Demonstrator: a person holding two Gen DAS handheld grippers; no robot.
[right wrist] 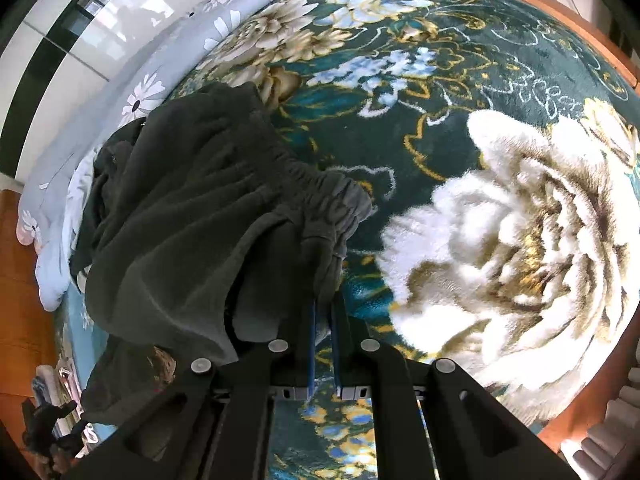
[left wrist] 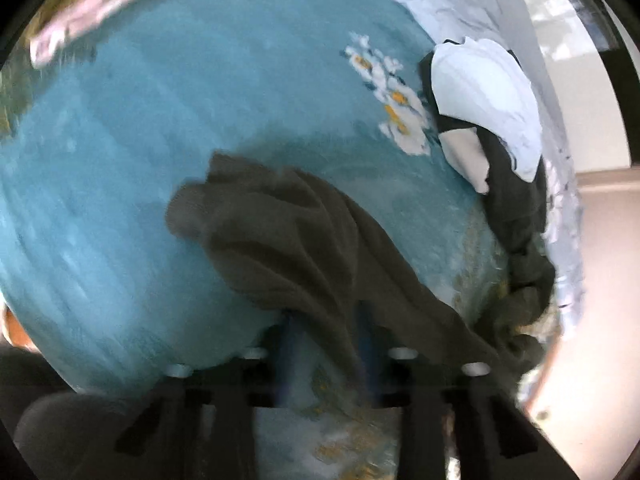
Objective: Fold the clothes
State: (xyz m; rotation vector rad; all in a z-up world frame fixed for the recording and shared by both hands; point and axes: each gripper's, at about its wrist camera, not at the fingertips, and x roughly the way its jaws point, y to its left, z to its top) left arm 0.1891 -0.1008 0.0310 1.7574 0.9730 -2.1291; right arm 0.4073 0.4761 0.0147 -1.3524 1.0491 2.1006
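Observation:
A dark grey garment [right wrist: 192, 216] with an elastic waistband hangs bunched over the floral blanket [right wrist: 500, 208]. My right gripper [right wrist: 325, 304] is shut on the waistband edge and holds it up. In the left wrist view the same grey garment [left wrist: 288, 224] drapes over my left gripper [left wrist: 328, 320]. Its jaws stand apart with cloth lying across the right finger, and blur hides whether they pinch it. The teal part of the blanket [left wrist: 140, 180] lies below.
A heap of black and white clothes [left wrist: 492, 120] lies at the right of the left wrist view. A pink cloth [left wrist: 92, 12] lies at the upper left. A grey daisy-print quilt [right wrist: 152, 80] runs along the bed's far edge. The wooden bed frame [right wrist: 600, 56] borders the blanket.

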